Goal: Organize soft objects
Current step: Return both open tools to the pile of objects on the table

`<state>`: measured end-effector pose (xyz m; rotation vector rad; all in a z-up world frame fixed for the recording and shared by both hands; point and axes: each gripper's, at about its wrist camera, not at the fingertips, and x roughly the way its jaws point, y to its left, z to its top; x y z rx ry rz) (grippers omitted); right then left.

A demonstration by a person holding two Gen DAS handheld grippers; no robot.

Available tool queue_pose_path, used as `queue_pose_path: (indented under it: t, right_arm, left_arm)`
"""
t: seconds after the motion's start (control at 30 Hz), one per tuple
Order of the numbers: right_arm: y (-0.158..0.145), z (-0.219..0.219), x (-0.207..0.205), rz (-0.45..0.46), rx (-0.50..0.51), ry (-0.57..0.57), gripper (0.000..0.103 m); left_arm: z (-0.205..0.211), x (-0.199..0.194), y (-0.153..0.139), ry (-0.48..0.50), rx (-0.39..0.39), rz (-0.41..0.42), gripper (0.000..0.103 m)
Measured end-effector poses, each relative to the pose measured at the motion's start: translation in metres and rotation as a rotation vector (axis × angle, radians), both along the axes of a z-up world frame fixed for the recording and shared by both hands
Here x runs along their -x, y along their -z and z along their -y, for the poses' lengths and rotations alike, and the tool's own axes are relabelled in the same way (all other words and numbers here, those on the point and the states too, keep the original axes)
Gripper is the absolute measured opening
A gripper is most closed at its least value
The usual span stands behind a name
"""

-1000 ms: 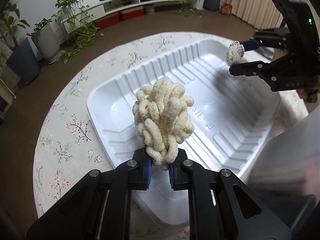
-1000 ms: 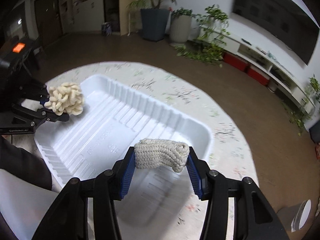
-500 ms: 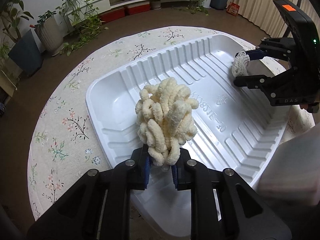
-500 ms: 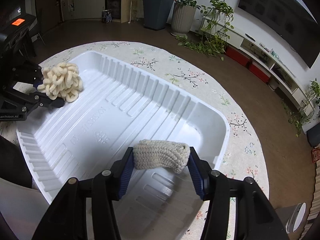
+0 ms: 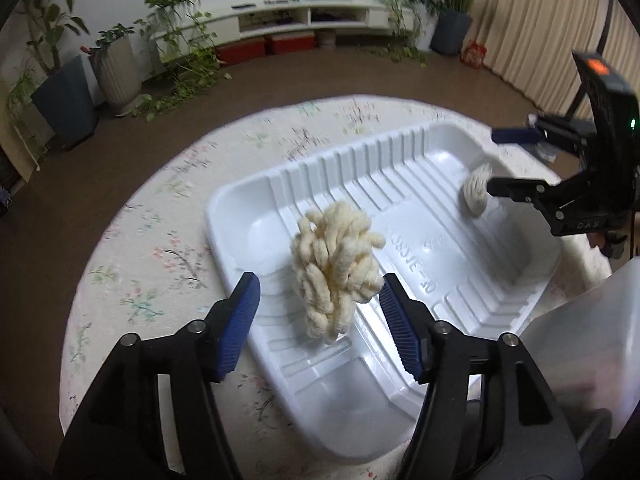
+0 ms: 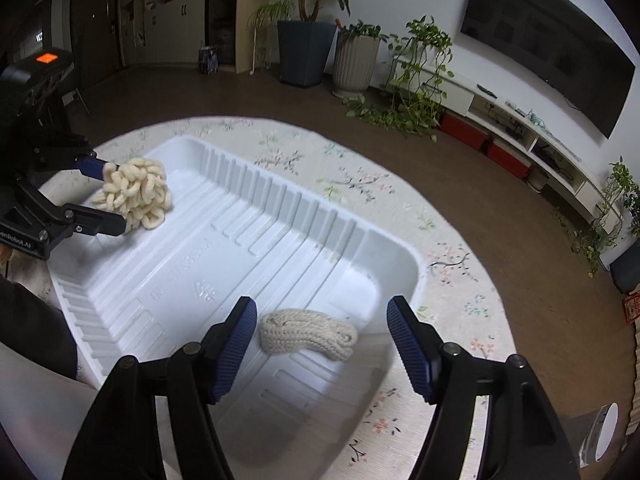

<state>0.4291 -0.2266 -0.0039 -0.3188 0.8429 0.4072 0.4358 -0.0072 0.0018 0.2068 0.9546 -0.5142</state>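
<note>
Tuft (image 5: 336, 264) and roll (image 6: 306, 332) lay freed in the tray (image 6: 384, 248) as both grippers (image 5: 320, 312) (image 6: 322, 336), jaws opening, let go; withdrawal seemed next.

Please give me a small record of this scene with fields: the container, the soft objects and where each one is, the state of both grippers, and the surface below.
container: white plastic tray, ribbed walls
object one: fluffy cream yarn bundle, inside the tray, between the left fingers
object two: knitted cream roll, on the tray floor
left gripper: opening, pads off the bundle
right gripper: opening, pads off the roll
surface: round table with floral cloth
</note>
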Motion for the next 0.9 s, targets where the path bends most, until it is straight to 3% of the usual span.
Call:
queue_pose_path:
  t: [0.17, 0.37, 0.63, 0.7, 0.9]
  right_arm:
    - [-0.024, 0.031, 0.016, 0.030, -0.065, 0.058, 0.071]
    - [-0.064, 0.079, 0.074, 0.078, -0.149, 0.151, 0.072]
    - [-0.106, 0.096, 0.219, 0.140, -0.193, 0.181, 0.077]
    - [-0.110, 0.093, 0.254, 0.153, -0.204, 0.181, 0.080]
    - [-0.101, 0.063, 0.358, 0.178, -0.234, 0.156, 0.089]
  left_arm:
    - [-0.033, 0.024, -0.039, -0.077, 0.095, 0.069, 0.060]
    - [-0.064, 0.100, -0.082, -0.154, 0.133, 0.173, 0.060]
    - [-0.075, 0.250, -0.116, -0.208, 0.177, 0.267, 0.065]
    - [-0.072, 0.288, -0.117, -0.216, 0.182, 0.288, 0.070]
    - [-0.054, 0.379, -0.097, -0.240, 0.205, 0.287, 0.072]
